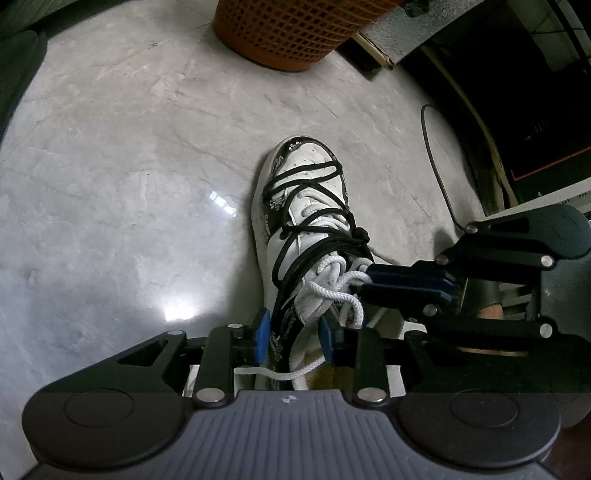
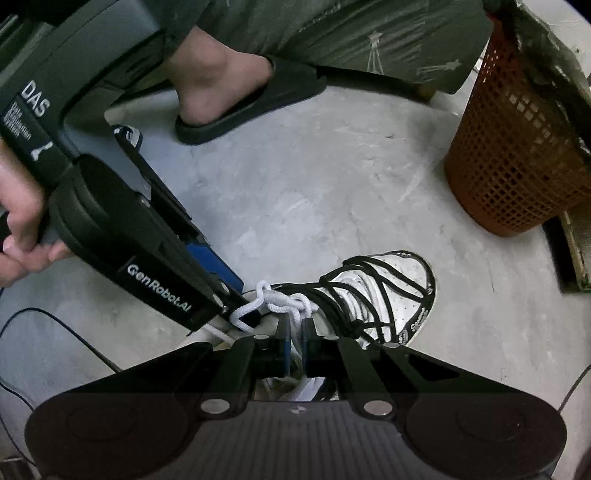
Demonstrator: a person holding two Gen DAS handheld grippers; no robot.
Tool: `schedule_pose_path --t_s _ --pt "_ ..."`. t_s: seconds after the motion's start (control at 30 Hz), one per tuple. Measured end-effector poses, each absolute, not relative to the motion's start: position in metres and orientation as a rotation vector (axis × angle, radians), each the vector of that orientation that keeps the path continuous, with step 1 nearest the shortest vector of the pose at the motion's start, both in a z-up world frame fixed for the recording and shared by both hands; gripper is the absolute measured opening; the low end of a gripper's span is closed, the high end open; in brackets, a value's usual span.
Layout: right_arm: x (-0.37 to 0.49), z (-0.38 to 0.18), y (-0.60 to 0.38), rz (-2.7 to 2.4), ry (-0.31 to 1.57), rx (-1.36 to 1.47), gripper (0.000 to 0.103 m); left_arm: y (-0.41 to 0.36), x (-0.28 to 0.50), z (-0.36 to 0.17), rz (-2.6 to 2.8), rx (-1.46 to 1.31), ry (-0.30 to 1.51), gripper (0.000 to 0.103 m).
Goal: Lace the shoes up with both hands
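Gleaming grey floor [image 1: 129, 147], orange basket [image 1: 284, 33], perhaps plastic

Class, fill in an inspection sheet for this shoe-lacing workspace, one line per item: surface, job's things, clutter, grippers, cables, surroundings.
Surface: grey marbled floor, glossy, bare around the shoe.
Job's things: white sneaker with black cord wrapped over it; white lace tangled loosely at the tongue.
Clutter: nothing seen.
Grippers: left hand-held gripper straddles lace strands, grip unclear; right hand-held gripper shut on the white lace.
Cables: black cable on the floor right of the shoe.
Surroundings: orange mesh basket; person's foot in black slipper.
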State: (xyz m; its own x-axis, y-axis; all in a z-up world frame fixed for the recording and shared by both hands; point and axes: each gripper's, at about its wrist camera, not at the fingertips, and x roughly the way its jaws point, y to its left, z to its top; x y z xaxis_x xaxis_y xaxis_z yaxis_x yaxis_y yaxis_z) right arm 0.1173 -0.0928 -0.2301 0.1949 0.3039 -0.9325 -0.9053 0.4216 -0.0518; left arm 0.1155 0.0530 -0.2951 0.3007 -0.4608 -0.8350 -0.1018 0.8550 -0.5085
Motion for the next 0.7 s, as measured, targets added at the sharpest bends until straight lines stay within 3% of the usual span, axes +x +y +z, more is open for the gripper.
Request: schedule_pose_path --t_s 0.23,0.4,0.63,0.7 --pt "0.119 -0.232 -0.085 0.961 1.042 -0.771 0.008 0.052 0.116 -0.295 -0.248 -0.522 1.263 0.034" --pt "0.115 -0.241 -0.076 0.980 0.971 -0.903 0.016 0.053 0.116 -0.294 -0.246 -0.524 1.265 0.034" --pt "0.109 -0.251 -0.067 1.045 0.928 -1.015 0.016 0.055 0.116 -0.295 -0.239 -0.531 1.267 0.035" --pt "0.107 -0.250 -0.068 1.046 0.912 -1.018 0.010 0.056 0.116 -0.295 -0.237 -0.532 1.266 0.036"
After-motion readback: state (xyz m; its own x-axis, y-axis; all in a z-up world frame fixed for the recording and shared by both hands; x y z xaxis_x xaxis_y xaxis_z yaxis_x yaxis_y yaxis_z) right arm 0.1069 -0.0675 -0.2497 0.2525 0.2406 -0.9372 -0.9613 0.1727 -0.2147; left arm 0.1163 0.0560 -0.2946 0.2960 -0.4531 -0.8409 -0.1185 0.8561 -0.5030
